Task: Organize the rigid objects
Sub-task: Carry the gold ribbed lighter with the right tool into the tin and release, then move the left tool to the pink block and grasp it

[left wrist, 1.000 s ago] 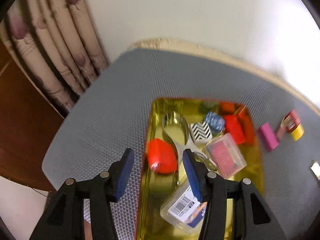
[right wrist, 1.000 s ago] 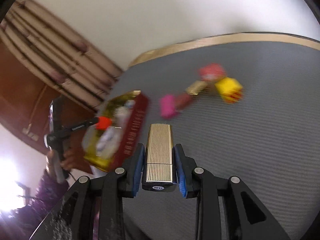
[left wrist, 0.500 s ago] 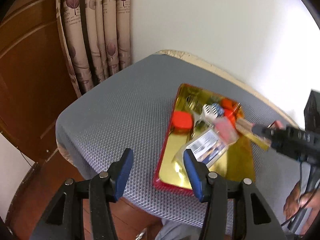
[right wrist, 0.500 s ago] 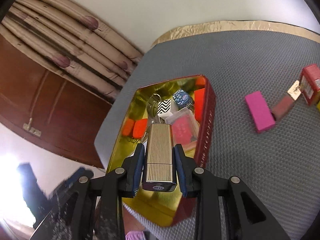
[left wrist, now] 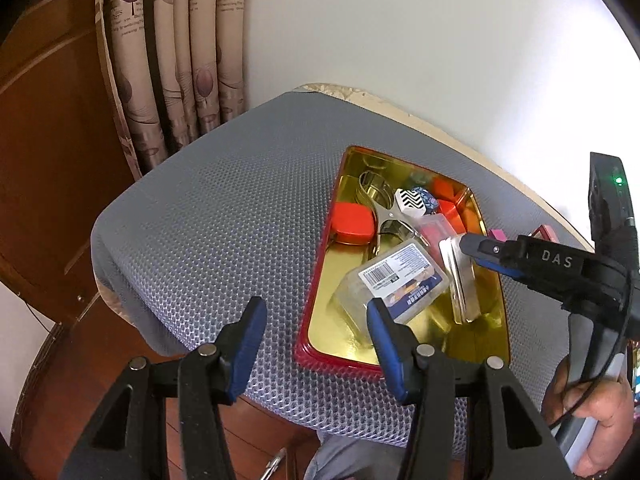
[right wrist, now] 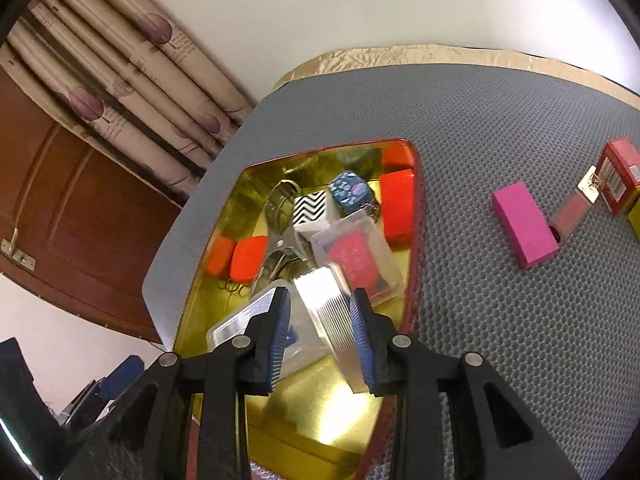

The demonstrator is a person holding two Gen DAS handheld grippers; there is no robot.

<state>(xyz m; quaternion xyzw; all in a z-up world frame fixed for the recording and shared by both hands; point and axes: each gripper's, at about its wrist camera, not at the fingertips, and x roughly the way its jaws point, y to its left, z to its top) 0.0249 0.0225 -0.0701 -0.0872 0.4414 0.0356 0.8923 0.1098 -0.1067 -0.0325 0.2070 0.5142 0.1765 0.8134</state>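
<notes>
A red tin tray with a gold inside (left wrist: 316,280) (right wrist: 414,216) sits on the grey mat and holds several items: orange blocks, metal clips, a zigzag box, clear plastic cases. My right gripper (right wrist: 320,320) (left wrist: 466,250) is open above the tray's near end. The ribbed gold lighter (right wrist: 334,320) (left wrist: 460,280) lies tilted between its fingers, loose, resting in the tray against a clear labelled case (left wrist: 394,280). My left gripper (left wrist: 316,320) is open and empty, held back off the table's near-left edge.
On the mat right of the tray lie a pink block (right wrist: 524,224), a pink lipstick (right wrist: 570,210) and a red box (right wrist: 620,174). Curtains (left wrist: 176,60) and a wooden door (left wrist: 48,160) stand behind the table. The table edge (left wrist: 200,344) drops off near my left gripper.
My right gripper lowered into the tray and opened, letting go of the gold lighter, which now tilts in the tray. My left gripper pulled back away from the tray.
</notes>
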